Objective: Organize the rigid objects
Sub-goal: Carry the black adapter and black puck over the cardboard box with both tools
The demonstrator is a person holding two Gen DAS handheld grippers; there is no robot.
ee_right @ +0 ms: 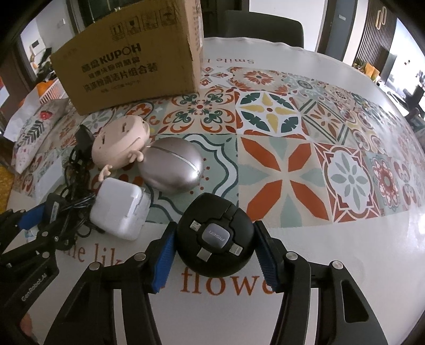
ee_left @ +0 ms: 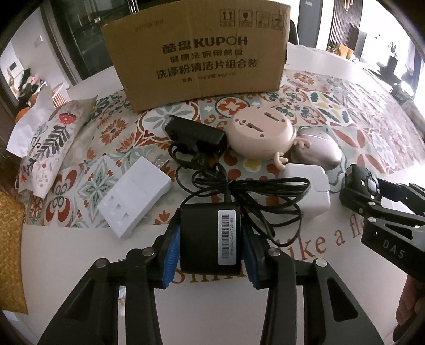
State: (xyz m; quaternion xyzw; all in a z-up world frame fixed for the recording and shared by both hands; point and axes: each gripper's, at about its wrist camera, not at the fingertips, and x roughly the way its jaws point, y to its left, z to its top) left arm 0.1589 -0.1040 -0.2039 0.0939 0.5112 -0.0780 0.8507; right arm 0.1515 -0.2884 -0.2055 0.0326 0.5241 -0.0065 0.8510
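Note:
My left gripper (ee_left: 211,238) is shut on a black power adapter (ee_left: 211,238) with a barcode label; its black cable (ee_left: 252,196) trails onto the table. My right gripper (ee_right: 215,244) is shut on a round black PISEN cable reel (ee_right: 215,238), which also shows in the left wrist view (ee_left: 361,185). A brown KUPOH cardboard box (ee_left: 196,53) stands at the back, also in the right wrist view (ee_right: 127,63). Between the box and the grippers lie a white charger (ee_right: 119,212), a silver egg-shaped case (ee_right: 170,167), a pink round gadget (ee_right: 119,143) and a white socket block (ee_left: 135,196).
A second black adapter (ee_left: 196,134) lies by the pink gadget. A patterned cushion (ee_left: 50,140) sits at the table's left edge. The table (ee_right: 332,265) has a tiled-pattern cloth (ee_right: 279,159). A dark chair (ee_right: 263,24) stands behind it.

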